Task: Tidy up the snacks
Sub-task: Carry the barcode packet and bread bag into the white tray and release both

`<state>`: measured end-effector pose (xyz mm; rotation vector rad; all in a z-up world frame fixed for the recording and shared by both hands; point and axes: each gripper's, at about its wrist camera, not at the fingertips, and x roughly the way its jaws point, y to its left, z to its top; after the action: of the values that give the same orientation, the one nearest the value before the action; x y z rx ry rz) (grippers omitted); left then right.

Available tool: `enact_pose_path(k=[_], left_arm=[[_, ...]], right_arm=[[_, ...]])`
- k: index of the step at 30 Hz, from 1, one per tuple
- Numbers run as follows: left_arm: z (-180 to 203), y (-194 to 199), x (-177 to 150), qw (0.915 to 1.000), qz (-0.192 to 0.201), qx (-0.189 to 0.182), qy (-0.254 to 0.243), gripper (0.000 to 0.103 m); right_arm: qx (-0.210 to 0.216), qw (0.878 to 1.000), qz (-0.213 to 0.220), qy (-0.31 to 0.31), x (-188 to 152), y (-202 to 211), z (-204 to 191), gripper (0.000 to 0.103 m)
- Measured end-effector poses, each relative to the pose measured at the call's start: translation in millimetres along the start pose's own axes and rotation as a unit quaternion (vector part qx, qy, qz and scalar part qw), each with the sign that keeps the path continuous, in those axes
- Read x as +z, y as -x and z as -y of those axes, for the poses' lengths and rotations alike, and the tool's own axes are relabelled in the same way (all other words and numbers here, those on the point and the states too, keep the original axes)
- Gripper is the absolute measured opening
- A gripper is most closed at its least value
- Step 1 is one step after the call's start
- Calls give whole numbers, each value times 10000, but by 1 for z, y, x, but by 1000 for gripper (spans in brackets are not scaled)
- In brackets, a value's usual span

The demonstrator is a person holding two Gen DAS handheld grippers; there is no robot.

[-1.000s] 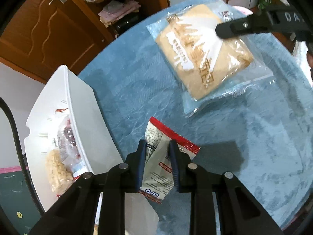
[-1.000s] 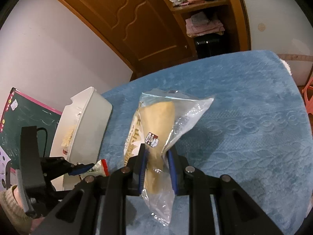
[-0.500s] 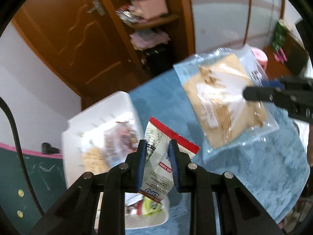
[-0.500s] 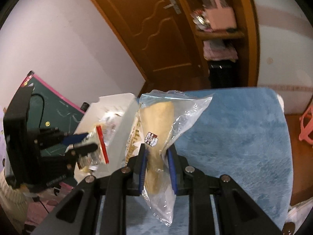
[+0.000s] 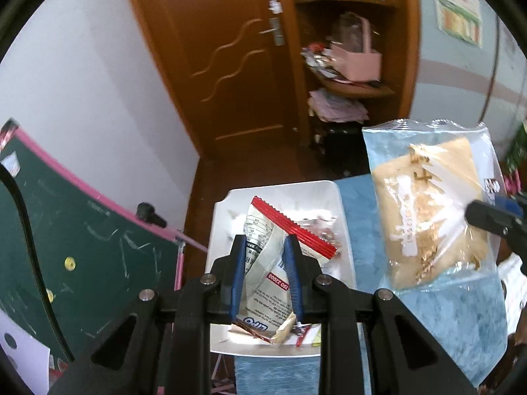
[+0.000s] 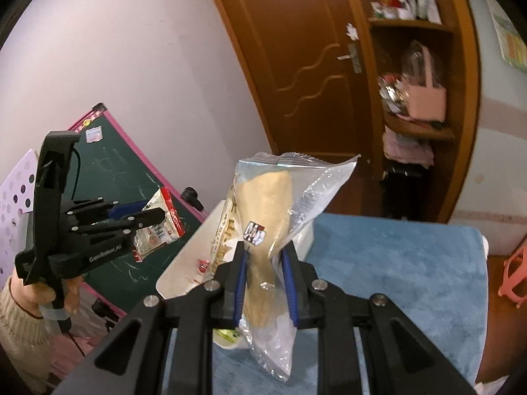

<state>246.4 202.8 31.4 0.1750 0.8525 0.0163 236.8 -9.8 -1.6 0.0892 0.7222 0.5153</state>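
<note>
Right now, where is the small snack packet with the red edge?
The small snack packet is clamped in the left hand-held gripper, lifted above the white bin at the table's left edge, with the clear bread bag to its right.

Two grippers hold snack bags up above a white bin.

The right gripper (image 6: pixel 265 256) has its jaws squeezed on a clear bag (image 6: pixel 280 204) with a long tan snack inside, and the bag stands up tall. On the left side, a hand (image 6: pixel 49 293) in a fuzzy cream sleeve (image 6: pixel 16 326) holds the left gripper (image 6: pixel 150 214), which pinches a small packet (image 6: pixel 158 227) with a red edge. The white bin (image 6: pixel 184 270) sits low between them on the blue worktop (image 6: pixel 395 263). A green chalkboard (image 6: pixel 125 171) leans behind. A brown door (image 6: pixel 313 65) and a shelf (image 6: pixel 418 128) stand at the back.
</note>
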Motion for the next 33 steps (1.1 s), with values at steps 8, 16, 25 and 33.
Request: enact_pose_path(k=[8, 16, 25, 33], left_arm=[[-36, -44, -16, 9992, -116, 125, 369, 22], [-43, -99, -28, 9978, -405, 95, 513, 23], [-43, -127, -46, 9972, -529, 168, 500, 88], [-41, -129, -53, 9954, -771, 131, 546, 88]], right_arm=[[99, 9997, -218, 111, 9, -45, -41, 21], [-79, 9967, -798, 133, 2, -116, -55, 22], [-15, 9903, -1388, 108, -16, -152, -46, 30], [-181, 9902, -1383, 44, -14, -141, -34, 30]])
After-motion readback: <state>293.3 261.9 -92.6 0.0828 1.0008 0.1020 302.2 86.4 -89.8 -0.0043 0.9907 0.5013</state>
